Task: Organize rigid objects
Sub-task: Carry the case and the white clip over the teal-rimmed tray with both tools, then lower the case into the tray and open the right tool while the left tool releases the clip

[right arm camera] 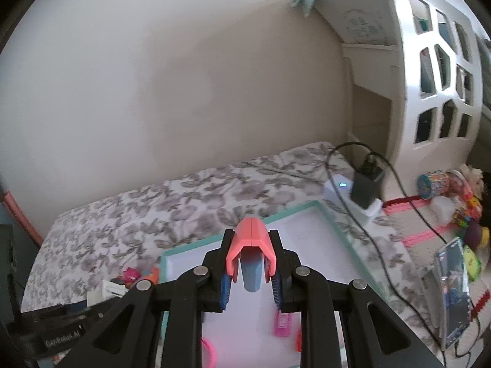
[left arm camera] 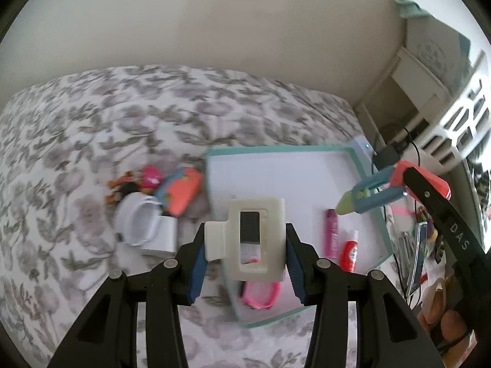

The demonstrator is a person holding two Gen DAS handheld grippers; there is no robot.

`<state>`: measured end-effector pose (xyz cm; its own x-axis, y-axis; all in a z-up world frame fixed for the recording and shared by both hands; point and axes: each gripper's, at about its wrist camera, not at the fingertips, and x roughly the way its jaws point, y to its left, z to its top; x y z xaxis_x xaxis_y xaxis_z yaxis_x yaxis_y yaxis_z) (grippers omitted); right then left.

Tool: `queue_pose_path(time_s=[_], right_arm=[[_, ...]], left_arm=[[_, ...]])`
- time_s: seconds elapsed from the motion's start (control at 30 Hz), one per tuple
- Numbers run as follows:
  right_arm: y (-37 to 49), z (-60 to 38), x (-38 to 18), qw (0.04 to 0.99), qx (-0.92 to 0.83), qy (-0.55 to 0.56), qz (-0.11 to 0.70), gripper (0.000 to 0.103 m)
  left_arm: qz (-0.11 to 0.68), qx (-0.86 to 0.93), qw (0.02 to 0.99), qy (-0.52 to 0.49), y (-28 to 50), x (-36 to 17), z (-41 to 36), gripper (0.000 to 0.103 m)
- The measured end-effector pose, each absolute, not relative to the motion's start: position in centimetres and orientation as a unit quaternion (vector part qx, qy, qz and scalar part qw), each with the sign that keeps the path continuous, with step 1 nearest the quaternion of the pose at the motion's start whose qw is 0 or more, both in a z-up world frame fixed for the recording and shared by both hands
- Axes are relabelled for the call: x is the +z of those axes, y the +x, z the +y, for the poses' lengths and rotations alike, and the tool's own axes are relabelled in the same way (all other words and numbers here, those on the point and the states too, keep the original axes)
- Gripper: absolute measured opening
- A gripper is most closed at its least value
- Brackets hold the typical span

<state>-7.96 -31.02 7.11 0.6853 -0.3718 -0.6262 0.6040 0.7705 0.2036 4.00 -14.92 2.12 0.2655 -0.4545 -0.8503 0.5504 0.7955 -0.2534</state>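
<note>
Left gripper (left arm camera: 245, 260): black angular linkage arms with triangular cut-outs, round silver pivot screws at the joints, ribbed blue pads (left arm camera: 196, 271) lining the inner faces of both fingers. Right gripper (right arm camera: 251, 271): same black linkage, silver screws and blue ribbed pads, here capped by coral-pink fingertips (right arm camera: 251, 233) that meet along a centre seam; seen from the left wrist view, its black body carries white lettering reading "DAS"; a black strap with faint white lettering shows at the right wrist view's lower left.
</note>
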Motion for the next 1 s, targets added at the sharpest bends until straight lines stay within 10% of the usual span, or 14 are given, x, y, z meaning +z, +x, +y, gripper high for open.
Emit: queue_pose_path(time_s=[1.0], right_arm=[[-4.6, -33.0, -1.7, 0.856, -0.254, 0.192, 0.406, 0.023]], left_arm=[[0.554, -0.352, 0.747, 0.105, 2.1, -6.0, -21.6, 0.048]])
